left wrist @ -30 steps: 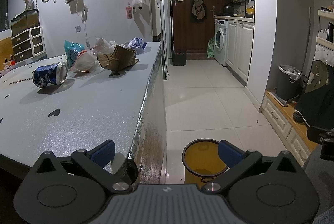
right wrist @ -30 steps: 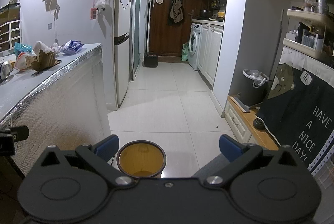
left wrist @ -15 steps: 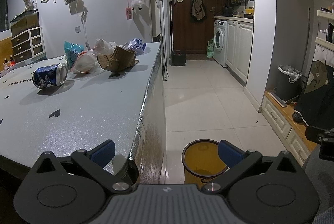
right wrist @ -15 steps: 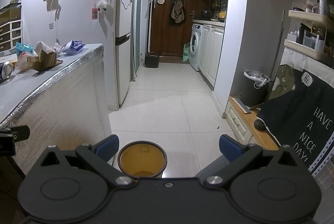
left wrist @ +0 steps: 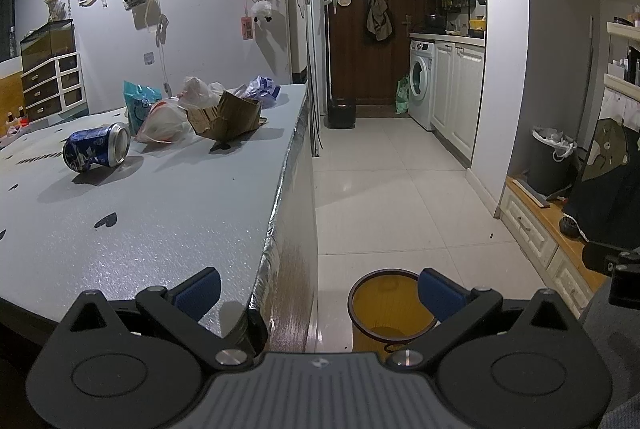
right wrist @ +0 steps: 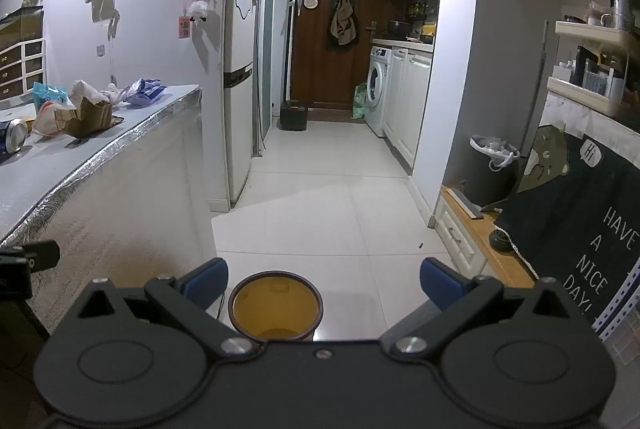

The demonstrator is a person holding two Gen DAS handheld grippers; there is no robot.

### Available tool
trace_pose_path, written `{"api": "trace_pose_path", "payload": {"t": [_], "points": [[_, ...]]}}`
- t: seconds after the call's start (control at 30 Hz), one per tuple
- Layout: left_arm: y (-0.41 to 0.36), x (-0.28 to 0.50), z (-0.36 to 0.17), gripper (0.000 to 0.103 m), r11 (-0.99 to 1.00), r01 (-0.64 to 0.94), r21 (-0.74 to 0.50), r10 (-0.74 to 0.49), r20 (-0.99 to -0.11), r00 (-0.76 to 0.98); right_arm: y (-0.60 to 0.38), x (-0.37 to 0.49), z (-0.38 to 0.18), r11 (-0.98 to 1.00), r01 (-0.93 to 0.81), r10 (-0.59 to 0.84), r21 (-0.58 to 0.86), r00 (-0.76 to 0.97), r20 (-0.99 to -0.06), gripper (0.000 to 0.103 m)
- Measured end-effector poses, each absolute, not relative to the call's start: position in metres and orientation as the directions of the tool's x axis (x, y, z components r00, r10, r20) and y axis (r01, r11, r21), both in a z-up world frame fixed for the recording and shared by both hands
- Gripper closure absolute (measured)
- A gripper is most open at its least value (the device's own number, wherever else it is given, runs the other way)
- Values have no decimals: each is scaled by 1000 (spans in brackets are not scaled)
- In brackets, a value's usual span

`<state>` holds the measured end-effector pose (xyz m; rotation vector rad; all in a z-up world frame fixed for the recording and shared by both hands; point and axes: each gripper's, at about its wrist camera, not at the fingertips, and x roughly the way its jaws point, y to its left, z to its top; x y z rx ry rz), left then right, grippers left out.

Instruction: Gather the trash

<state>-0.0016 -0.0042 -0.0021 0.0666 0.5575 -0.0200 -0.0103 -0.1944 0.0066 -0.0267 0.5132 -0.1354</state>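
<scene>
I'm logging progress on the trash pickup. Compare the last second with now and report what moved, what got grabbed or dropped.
Nothing was taken hold of or let go. The right gripper drifted slightly, so its view shifted a little; the left gripper barely moved. Both are open and empty as before. The can, the bags and the cardboard lie unchanged on the counter, and the yellow bin stays on the floor.

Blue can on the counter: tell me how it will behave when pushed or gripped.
The can lies on its side, so it will probably roll if nudged. It already looks dented, so likely thin-walled and apt to crush under a hard squeeze. Its open end suggests it is empty and light.
</scene>
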Motion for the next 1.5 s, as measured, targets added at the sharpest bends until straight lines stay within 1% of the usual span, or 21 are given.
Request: {"api": "trace_pose_path", "payload": {"t": [1.5], "points": [[-1, -3, 1, 0, 998, 34, 54, 0, -526, 850, -202, -18, 15, 991, 119, -130, -54, 870, -475, 0]]}}
